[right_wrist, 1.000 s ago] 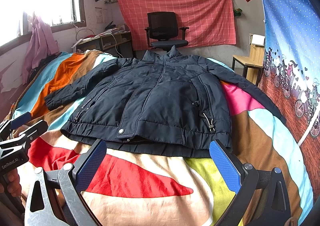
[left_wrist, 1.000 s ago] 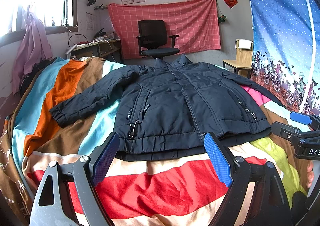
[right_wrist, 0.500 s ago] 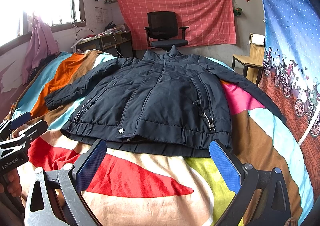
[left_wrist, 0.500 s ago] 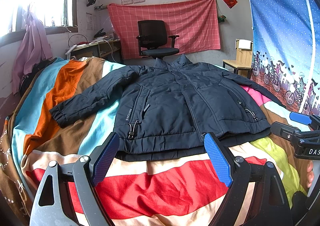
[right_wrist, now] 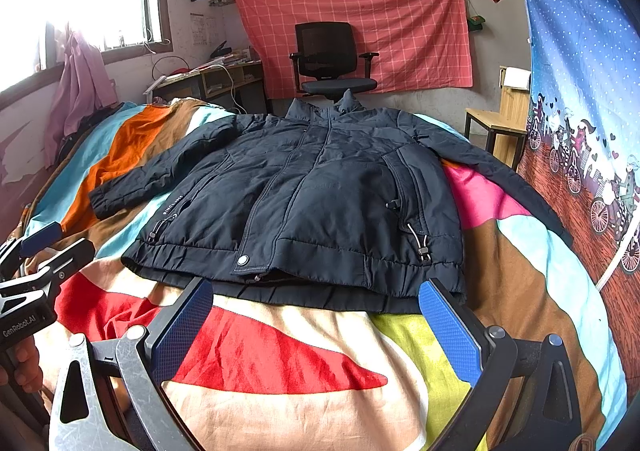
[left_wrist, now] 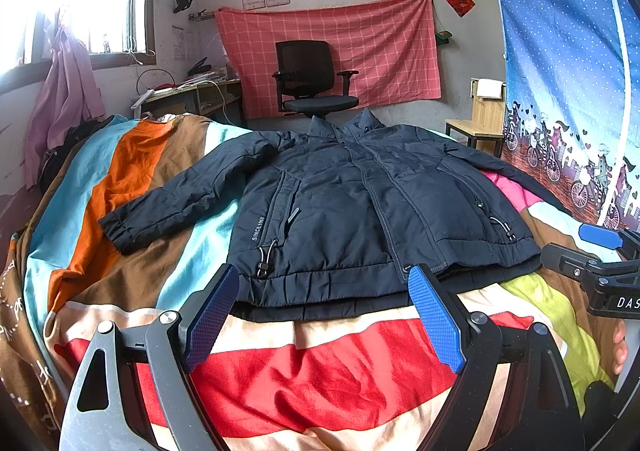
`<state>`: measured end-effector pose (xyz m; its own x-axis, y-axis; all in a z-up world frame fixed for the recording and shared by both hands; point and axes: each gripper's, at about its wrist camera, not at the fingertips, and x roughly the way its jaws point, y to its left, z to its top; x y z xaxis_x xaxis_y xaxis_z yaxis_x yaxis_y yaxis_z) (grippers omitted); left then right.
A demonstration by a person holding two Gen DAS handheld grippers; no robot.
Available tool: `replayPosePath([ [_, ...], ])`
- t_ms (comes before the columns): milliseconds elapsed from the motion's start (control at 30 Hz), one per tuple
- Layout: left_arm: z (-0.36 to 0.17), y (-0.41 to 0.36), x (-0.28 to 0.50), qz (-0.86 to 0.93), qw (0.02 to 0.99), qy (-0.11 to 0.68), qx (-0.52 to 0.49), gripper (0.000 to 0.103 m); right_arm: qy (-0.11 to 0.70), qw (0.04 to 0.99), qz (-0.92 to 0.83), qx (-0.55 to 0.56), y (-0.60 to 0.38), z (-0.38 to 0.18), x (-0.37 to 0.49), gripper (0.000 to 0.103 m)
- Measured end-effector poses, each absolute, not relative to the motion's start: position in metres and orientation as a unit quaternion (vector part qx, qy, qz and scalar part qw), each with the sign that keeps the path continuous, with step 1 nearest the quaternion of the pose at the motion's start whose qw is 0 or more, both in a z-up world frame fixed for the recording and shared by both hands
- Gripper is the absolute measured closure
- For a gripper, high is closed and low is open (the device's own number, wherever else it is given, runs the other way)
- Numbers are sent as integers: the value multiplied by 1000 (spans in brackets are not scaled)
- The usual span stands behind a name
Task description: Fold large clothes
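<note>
A dark navy jacket (left_wrist: 352, 211) is laid flat, front up and zipped, across the middle of the frame on a bed covered by a multicoloured striped blanket (left_wrist: 320, 363). The collar is toward the far end of the bed and the hem is nearest the cameras. One sleeve is spread toward the left of the frame over orange and brown stripes; the other is seen running along the right edge, over a pink patch. A second dark layer is visible just under the hem.

Left gripper (left_wrist: 324, 315): seen at the bottom of the left wrist view, jaws held wide apart, blue pads (left_wrist: 210, 315) on either side of the hem's middle stretch. Nothing is gripped; only blanket and hem are seen between the pads, and contact with the cloth cannot be told.

Right gripper (right_wrist: 316, 327): seen at the bottom of the right wrist view, jaws likewise spread wide and empty, framing the hem's right portion. It is also seen at the right edge of the left wrist view, with fingertips of a hand (left_wrist: 618, 347) below it.

At the back, a black office chair (left_wrist: 316, 83) is placed before a red checked cloth (left_wrist: 384, 47) hung on the wall. A blue dotted curtain (left_wrist: 560, 71) fills the upper right.
</note>
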<state>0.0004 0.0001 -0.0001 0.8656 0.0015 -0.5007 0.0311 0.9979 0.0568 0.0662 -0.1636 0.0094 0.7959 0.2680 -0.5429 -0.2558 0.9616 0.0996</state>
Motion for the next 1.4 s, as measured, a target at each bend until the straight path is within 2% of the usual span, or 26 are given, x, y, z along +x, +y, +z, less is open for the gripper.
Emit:
replayPosePath([
  [200, -1, 1, 3, -3, 962, 270, 31, 20, 294, 945, 140, 8, -164, 9, 66, 0],
  [533, -13, 6, 17, 18, 950, 309, 39, 20, 348, 931, 105, -20, -159, -9, 84, 0],
  [867, -8, 9, 34, 10, 942, 333, 41, 20, 354, 934, 51, -18, -174, 2, 100, 0],
  [1167, 23, 15, 65, -7, 938, 342, 51, 20, 354, 935, 34, -16, -182, 11, 113, 0],
  [1400, 63, 12, 94, -10, 941, 320, 107, 20, 348, 937, 27, -18, -185, 19, 125, 0],
])
